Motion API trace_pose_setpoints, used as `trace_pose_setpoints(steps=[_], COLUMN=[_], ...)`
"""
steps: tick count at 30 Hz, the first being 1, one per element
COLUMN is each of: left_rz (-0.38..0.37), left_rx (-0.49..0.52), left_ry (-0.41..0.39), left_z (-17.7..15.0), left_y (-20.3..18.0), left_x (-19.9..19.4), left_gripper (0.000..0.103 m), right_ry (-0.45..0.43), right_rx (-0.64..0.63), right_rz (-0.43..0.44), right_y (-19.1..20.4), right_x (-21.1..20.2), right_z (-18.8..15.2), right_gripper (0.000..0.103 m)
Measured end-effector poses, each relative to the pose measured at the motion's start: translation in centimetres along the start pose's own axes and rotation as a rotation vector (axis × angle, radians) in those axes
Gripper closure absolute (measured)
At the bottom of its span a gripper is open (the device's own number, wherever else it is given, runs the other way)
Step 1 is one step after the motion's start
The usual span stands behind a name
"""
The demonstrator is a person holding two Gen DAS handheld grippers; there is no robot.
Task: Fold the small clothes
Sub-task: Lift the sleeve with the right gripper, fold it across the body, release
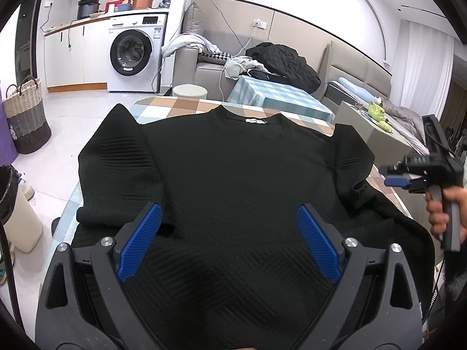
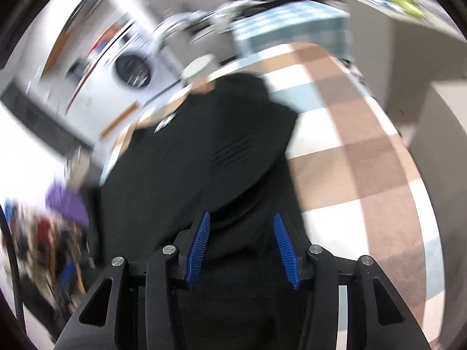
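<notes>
A black knit sweater (image 1: 233,169) lies front up on the checked tablecloth (image 1: 181,106), collar and white label (image 1: 255,121) at the far side. Its left sleeve (image 1: 116,169) is folded in beside the body, and the right sleeve (image 1: 354,172) lies bunched at the table's right edge. My left gripper (image 1: 229,233) hovers open over the lower body of the sweater, blue pads (image 1: 140,242) wide apart. My right gripper (image 1: 395,181), held in a hand, sits just right of the bunched sleeve. In the blurred right wrist view that gripper (image 2: 242,248) is open above black sweater fabric (image 2: 204,160), pads apart.
A second table with a blue-checked cloth (image 1: 277,93) stands behind, then a sofa (image 1: 204,70) piled with clothes. A washing machine (image 1: 132,55), a woven basket (image 1: 26,110) and a white stool (image 1: 189,90) are at the left back. A bin (image 1: 17,213) stands at the near left.
</notes>
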State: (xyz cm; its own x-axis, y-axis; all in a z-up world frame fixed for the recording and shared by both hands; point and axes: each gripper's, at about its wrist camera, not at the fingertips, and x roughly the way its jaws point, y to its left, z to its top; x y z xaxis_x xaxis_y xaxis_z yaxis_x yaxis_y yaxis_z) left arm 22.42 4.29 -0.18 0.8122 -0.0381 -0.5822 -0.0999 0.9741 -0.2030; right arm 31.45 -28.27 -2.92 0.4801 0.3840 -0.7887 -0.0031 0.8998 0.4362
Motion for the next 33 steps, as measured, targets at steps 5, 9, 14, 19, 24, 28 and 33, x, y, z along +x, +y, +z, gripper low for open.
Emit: trace_pose_setpoints(steps=[5,9,14,19,24,28,33], left_rz=[0.006,0.013,0.018,0.009,0.001,-0.005,-0.019], left_rx=[-0.010,-0.020,-0.032,-0.030,-0.020,-0.008,-0.007], left_ry=[0.004,0.007,0.005,0.005,0.009,0.007,0.004], left_z=[0.1,0.0,-0.1,0.1,0.0,0.1,0.2], left_y=[0.0,0.5,1.4,1.6,1.0,0.3,-0.5], left_x=[0.2,0.3,0.4,0.5,0.8,0.8,0.8], left_gripper=[0.010,0.010,0.010,0.010,0.010,0.010,0.010], right_ry=[-0.055,-0.080,-0.213,-0.335,-0.368,-0.367,-0.323], right_rx=[0.157,0.215,0.166,0.179,0.218,0.175,0.119], right_rz=[0.032,0.023,0.036,-0.118,-0.191,-0.156,-0.058], right_y=[-2.6,-3.0,-1.6,-4.3,-7.0,-5.0,1.4], right_x=[2.1,4.2,1.4,-3.8,-6.3,-6.2,-2.8], right_z=[3.7,5.8,7.1,8.8,11.0,11.0,10.4], right_gripper=[0.049,0.074,0.100,0.100,0.100,0.100,0.100])
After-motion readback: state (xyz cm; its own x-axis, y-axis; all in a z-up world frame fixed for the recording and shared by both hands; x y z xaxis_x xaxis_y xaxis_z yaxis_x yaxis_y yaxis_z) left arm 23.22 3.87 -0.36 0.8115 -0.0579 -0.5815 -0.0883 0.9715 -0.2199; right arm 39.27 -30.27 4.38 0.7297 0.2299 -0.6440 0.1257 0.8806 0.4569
